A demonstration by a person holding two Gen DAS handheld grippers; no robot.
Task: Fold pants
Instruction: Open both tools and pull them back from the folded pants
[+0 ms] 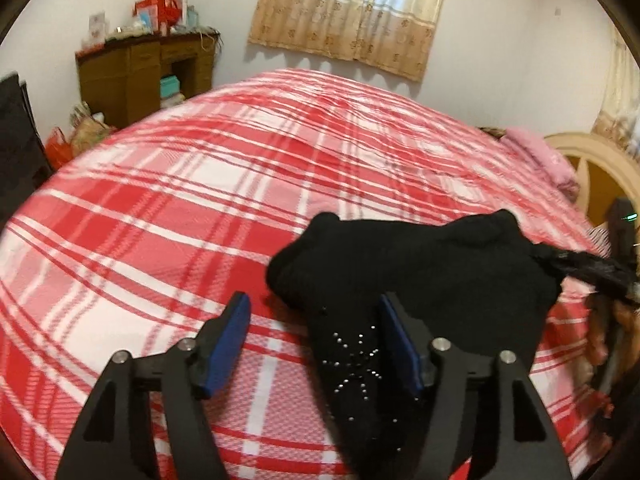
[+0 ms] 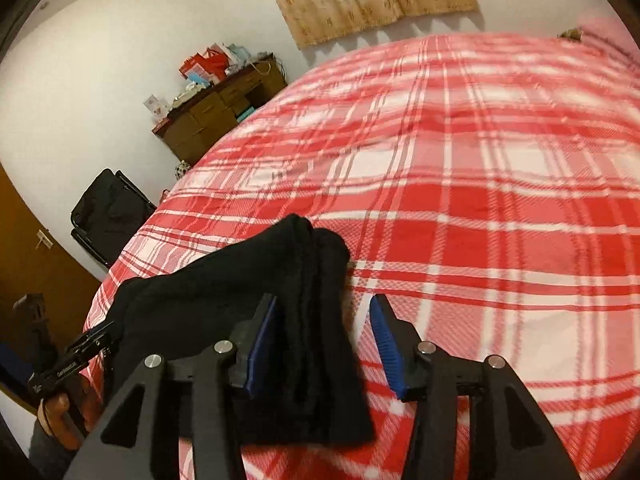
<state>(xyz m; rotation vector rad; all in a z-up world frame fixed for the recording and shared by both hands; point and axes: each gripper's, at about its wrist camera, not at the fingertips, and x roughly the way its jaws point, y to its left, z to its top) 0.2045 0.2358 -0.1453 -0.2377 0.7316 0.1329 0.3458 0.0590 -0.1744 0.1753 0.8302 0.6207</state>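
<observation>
Black pants [image 1: 420, 272]: folded into a thick bundle on the bed, lying between the two tongs and running back under both.
Studs: a small starburst of shiny dots on the cloth, just inside the left tongs' right pad.
Left tongs [image 1: 316, 344]: jaws standing wide; the right pad lies against the edge of the pants, the left pad over bare bedspread, nothing pinched.
Right tongs [image 2: 324, 344]: jaws apart; the pants' edge lies between them against the left pad, the right pad clear of the cloth.
Bedspread [image 1: 160, 208]: red-and-white plaid, stretching well ahead of both tongs.
Desk [image 1: 136, 76]: brown wood, far ahead to the left, its top crowded with red boxes and cards.
Curtain [image 1: 352, 12]: tan, patterned, on the far wall.
Pink bedding [image 1: 548, 160]: far ahead, right of the left tongs, beside a cream headboard [image 1: 592, 160].
Black chair [image 2: 108, 216]: left of the right tongs, beyond the bed's edge.
</observation>
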